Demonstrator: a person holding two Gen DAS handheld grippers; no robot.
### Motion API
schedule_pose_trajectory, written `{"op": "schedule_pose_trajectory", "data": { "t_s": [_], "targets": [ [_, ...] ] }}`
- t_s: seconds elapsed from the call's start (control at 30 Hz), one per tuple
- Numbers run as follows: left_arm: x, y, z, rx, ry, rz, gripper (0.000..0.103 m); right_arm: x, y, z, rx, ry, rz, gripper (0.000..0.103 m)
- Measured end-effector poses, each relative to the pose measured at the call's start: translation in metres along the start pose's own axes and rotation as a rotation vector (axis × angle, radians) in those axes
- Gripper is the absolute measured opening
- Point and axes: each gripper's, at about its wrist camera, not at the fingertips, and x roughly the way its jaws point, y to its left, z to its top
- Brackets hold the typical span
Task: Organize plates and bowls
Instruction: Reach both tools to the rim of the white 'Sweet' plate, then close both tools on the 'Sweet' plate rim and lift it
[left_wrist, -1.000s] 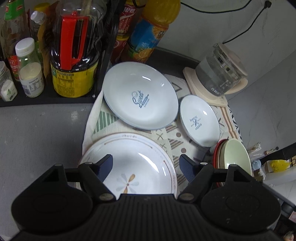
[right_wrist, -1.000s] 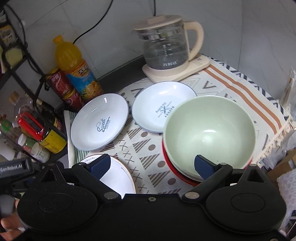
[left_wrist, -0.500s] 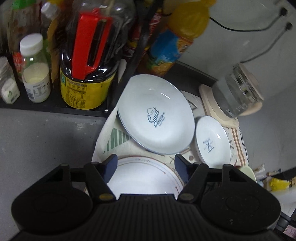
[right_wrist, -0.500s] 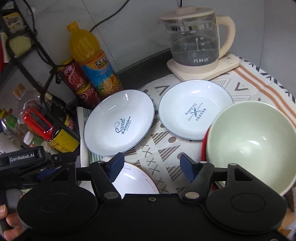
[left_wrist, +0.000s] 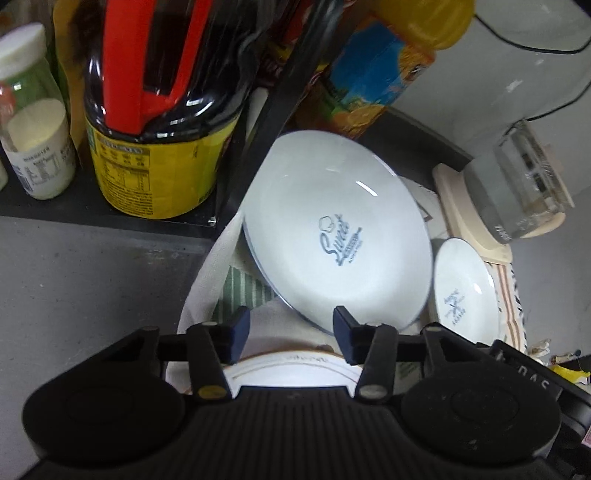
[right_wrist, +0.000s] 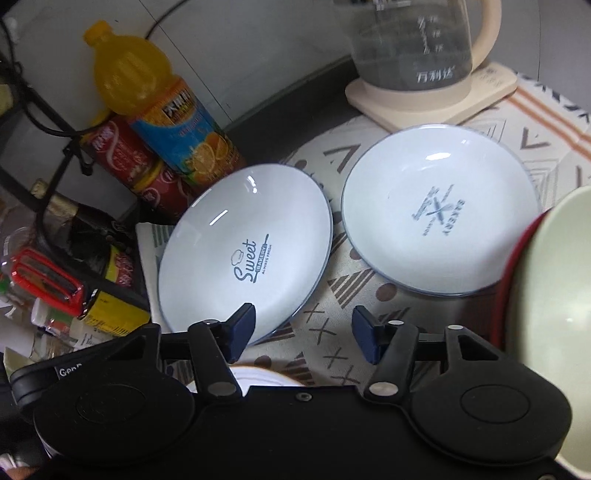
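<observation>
Hovering with both grippers parted over the patterned cloth (right_wrist: 369, 295), nothing held.

Left gripper (left_wrist: 288, 334): fingers spread with a clear gap, empty, positioned above the far rim of the flower-pattern plate (left_wrist: 291, 373), with the "Sweet" plate (left_wrist: 336, 229) just beyond. Right gripper (right_wrist: 303, 334): fingers likewise apart and empty; its left pad (right_wrist: 242, 328) overlaps the near edge of the "Sweet" plate in view. The "Bakery" plate (right_wrist: 439, 210) lies beside the "Sweet" plate, close to it. The pale green bowl (right_wrist: 554, 314) sits nested in a red bowl (right_wrist: 511, 266) at the right edge. The glass kettle (right_wrist: 424, 48) stands behind the plates.
</observation>
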Motion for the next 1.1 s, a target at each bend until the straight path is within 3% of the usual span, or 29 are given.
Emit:
{"op": "schedule_pose_trajectory", "data": {
  "t_s": [0.23,0.4,0.57,0.87,1.0,1.1],
  "targets": [
    [0.018,0.007,0.006,-0.047,-0.008,-0.011,0.041,0.036,-0.008,0.002,0.077,0.049,0.038,0.042],
    [0.030,0.013,0.006,-0.127,0.000,-0.015,0.026,0.058,-0.024,0.002,0.210,0.090,0.099,0.036],
    [0.040,0.012,0.006,-0.172,-0.003,-0.017,0.019,0.072,-0.021,0.001,0.203,0.091,0.089,0.031],
    [0.047,0.014,0.010,-0.206,-0.034,-0.023,0.017,0.077,-0.021,0.009,0.210,0.061,0.091,0.029],
    [0.045,0.017,0.008,-0.220,-0.042,-0.026,0.012,0.077,-0.027,0.010,0.236,0.052,0.067,0.012],
    [0.040,0.018,0.005,-0.223,-0.038,-0.044,0.011,0.073,-0.030,0.011,0.229,0.050,0.068,0.010]
  ]
}}
